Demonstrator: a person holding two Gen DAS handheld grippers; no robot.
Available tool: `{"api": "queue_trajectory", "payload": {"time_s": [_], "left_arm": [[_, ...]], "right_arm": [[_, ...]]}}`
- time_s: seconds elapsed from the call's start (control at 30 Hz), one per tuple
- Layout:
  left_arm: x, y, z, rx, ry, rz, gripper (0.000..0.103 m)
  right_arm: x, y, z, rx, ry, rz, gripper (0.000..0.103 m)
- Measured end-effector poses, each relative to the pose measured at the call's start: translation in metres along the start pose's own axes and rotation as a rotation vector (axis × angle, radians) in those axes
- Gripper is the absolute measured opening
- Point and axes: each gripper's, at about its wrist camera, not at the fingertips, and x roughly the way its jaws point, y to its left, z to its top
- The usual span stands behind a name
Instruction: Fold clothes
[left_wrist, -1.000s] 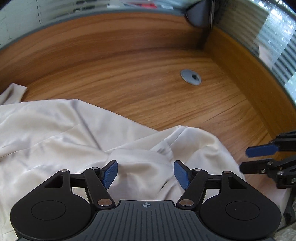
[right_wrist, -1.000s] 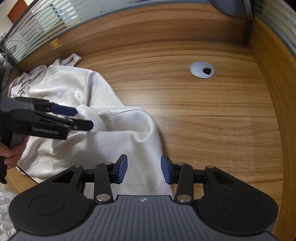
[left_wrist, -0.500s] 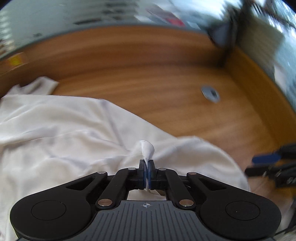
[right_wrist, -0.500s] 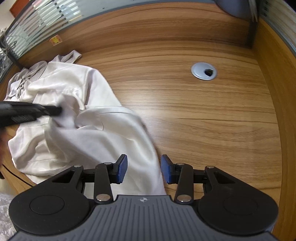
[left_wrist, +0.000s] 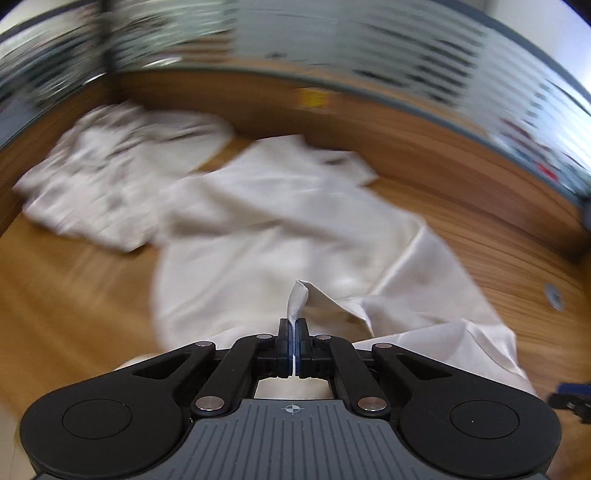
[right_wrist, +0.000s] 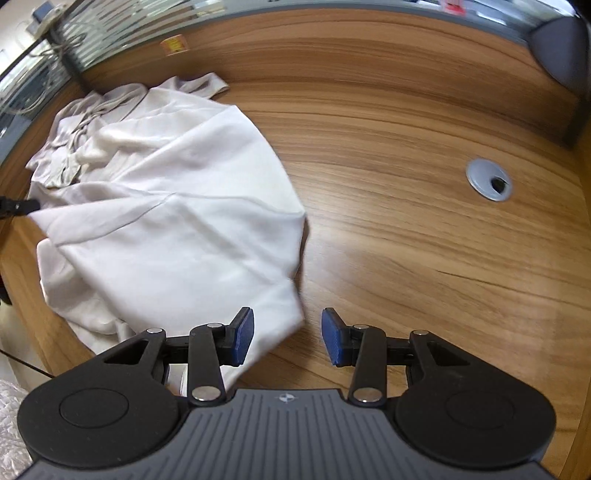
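I'm seeing left gripper (left_wrist: 294, 347) pinching a fold of the white garment (right_wrist: 177, 221) | right gripper (right_wrist: 287, 341) hanging spread | wooden desk (right_wrist: 406, 240) lying under both, grey grommet (right_wrist: 489, 179) sitting apart

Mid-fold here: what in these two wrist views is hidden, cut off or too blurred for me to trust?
- Left wrist view: the far pile of cloth is motion-blurred; whether it is a separate item is unclear.
- Left wrist view: the right claw is cut off by the frame edge.
- Right wrist view: the left claw is cut off at the left edge.
- Right wrist view: the white garment's near hem is hidden behind the right claw's body.
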Motion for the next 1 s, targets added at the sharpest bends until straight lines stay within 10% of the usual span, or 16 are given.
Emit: {"api": "queue_trajectory", "payload": {"time_s": [0.27,0.47,1.0], "left_arm": [[-0.002,0.072,-0.022,-0.143,0.044,0.238,0.005],[-0.02,0.068,-0.029,-0.125,-0.012,0.105,0.045],[0.046,-0.03,-0.031,0.312,0.145,-0.259,0.065]], "right_arm": [[0.004,0.019,0.0,-0.053,0.019,0.03,0.046],[0.006,0.034,0.002,-0.111,0.024,0.058,0.046],[0.028,0.085,0.006,-0.398,0.07,0.174,0.069]]}}
